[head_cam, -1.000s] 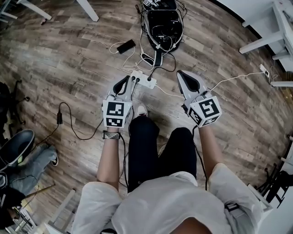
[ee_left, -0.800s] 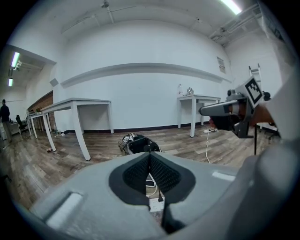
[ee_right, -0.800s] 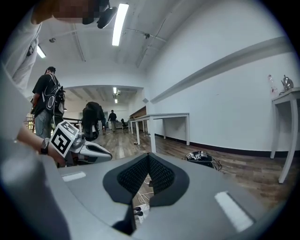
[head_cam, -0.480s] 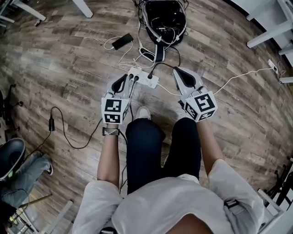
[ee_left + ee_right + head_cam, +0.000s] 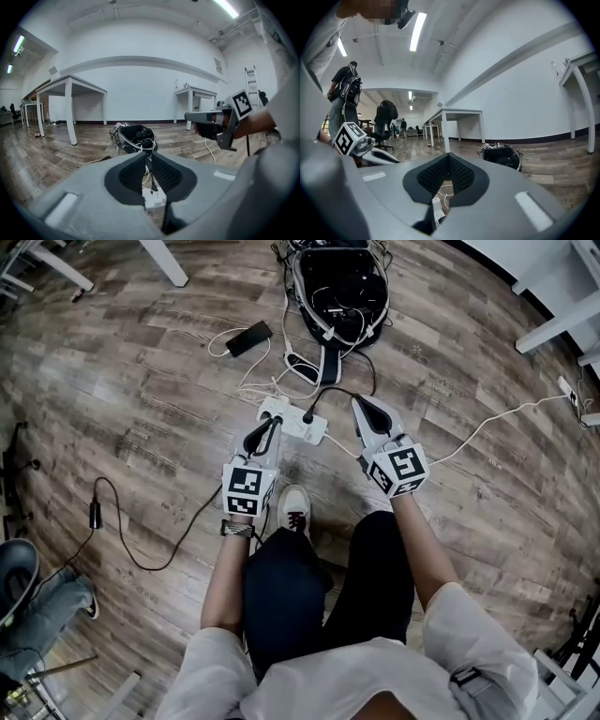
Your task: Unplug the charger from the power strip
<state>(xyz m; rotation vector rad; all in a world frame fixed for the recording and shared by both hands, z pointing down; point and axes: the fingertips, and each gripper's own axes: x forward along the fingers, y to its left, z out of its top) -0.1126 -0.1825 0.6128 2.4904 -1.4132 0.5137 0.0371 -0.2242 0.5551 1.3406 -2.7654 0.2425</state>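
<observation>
**A:** What's cluttering the floor around the power strip [image 5: 292,421]?

**B:** Quite a bit. There's a black backpack [image 5: 339,287] stuffed with cables just past it. A black phone-looking slab [image 5: 248,337] lies off to the left of that, and loose white cords [image 5: 267,371] are tangled in between. A black cord with an inline box [image 5: 94,515] snakes away at far left. The person's shoe [image 5: 295,507] sits right below the strip.

**A:** Counts?

**B:** One strip, one backpack, two grippers, and two black plugs that I can see. The left gripper [image 5: 270,427] covers the strip's left end from above, so that bit is hidden.

**A:** And the strip itself?

**B:** It's white and long, lying flat and slanted on the wood floor [image 5: 141,381] between the two gripper tips. The black plug [image 5: 307,416] near its middle has a black cord arcing up toward the backpack.

**A:** Jaws?

**B:** The left ones have just been cracking open — only a thin slit, nothing in it. The right gripper [image 5: 361,406] is just right of the strip, jaws pressed together, empty.
</observation>
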